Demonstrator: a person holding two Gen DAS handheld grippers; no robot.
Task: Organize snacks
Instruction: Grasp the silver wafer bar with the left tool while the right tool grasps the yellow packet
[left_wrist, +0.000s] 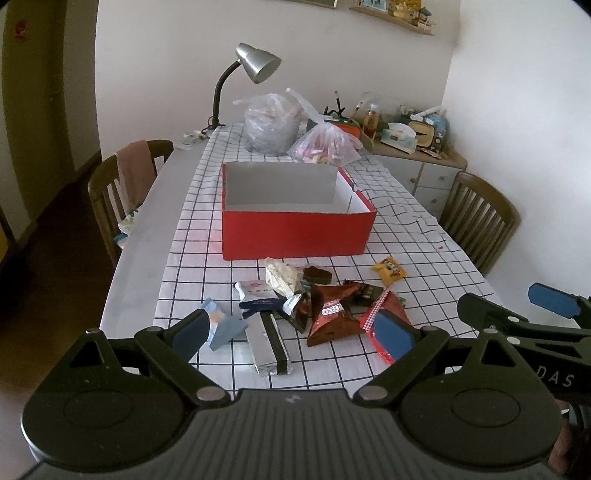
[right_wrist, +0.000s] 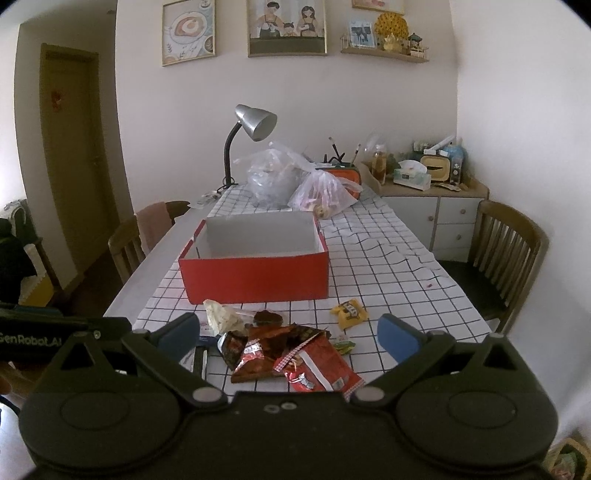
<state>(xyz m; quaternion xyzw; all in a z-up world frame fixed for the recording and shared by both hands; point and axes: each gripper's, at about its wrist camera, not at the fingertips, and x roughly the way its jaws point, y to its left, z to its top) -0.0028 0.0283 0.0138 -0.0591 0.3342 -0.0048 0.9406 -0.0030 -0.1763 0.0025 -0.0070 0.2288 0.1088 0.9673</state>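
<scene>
A loose pile of snack packets lies on the checked tablecloth (left_wrist: 207, 236) in front of an open red box (left_wrist: 295, 232) with white inner walls. In the pile are a brown Oreo pack (left_wrist: 330, 317), a red packet (left_wrist: 388, 301), a silver bar pack (left_wrist: 267, 343), a blue-white pack (left_wrist: 256, 293) and a light blue pack (left_wrist: 221, 325). A yellow pack (left_wrist: 388, 271) lies apart to the right. My left gripper (left_wrist: 291, 332) hangs open over the pile's near side. My right gripper (right_wrist: 290, 334) is open too, above the red packet (right_wrist: 321, 365) and short of the red box (right_wrist: 255, 273).
Behind the box stand two filled plastic bags (left_wrist: 269, 125) and a grey desk lamp (left_wrist: 255, 62). Wooden chairs flank the table, one at the left (left_wrist: 122, 184) and one at the right (left_wrist: 480, 218). A cluttered sideboard (left_wrist: 417, 155) is at the back right.
</scene>
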